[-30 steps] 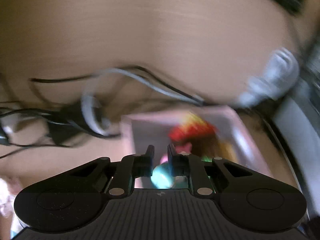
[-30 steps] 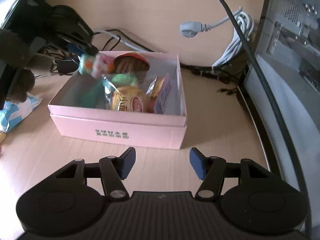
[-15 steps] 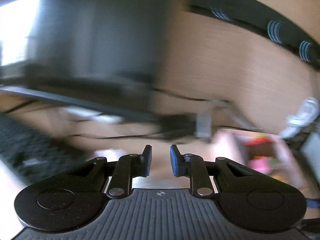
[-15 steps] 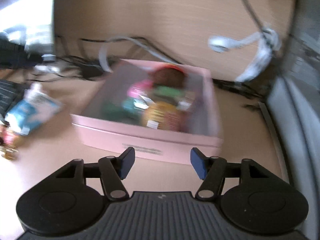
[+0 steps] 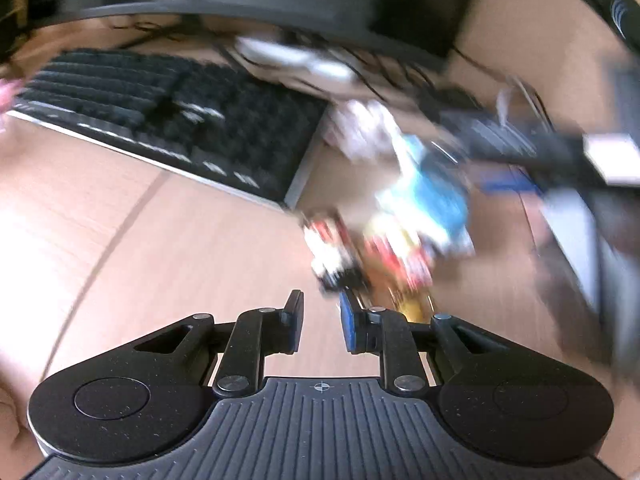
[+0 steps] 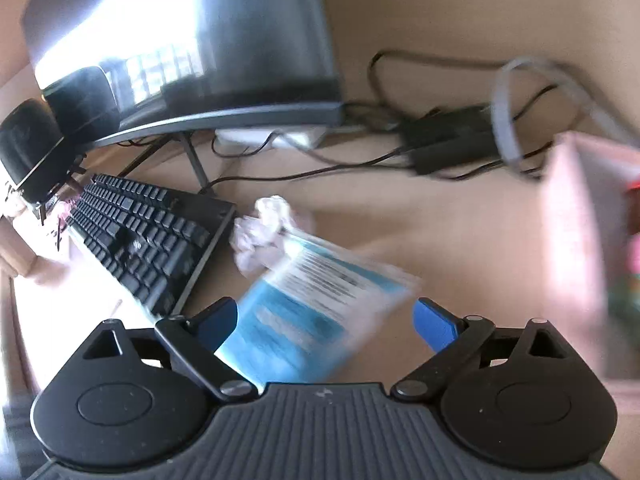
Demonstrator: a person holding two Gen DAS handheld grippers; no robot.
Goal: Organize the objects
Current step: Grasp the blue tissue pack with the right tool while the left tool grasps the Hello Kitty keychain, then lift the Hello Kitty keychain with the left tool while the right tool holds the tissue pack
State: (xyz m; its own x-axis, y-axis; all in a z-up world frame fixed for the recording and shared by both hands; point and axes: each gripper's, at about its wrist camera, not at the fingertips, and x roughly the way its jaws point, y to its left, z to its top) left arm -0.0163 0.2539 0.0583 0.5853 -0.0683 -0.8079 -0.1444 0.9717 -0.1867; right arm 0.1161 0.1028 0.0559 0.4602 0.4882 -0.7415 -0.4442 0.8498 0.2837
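Desk surface is seen carrying a monitor and a black keyboard, with dark cables lying behind. At the far right edge a pink box is blurred. A blue-and-white packet is framed between the widely spread fingers of the right gripper; contact cannot be told. A narrow gap is kept by the left gripper, nothing held, near blurred red-and-yellow snack packs.
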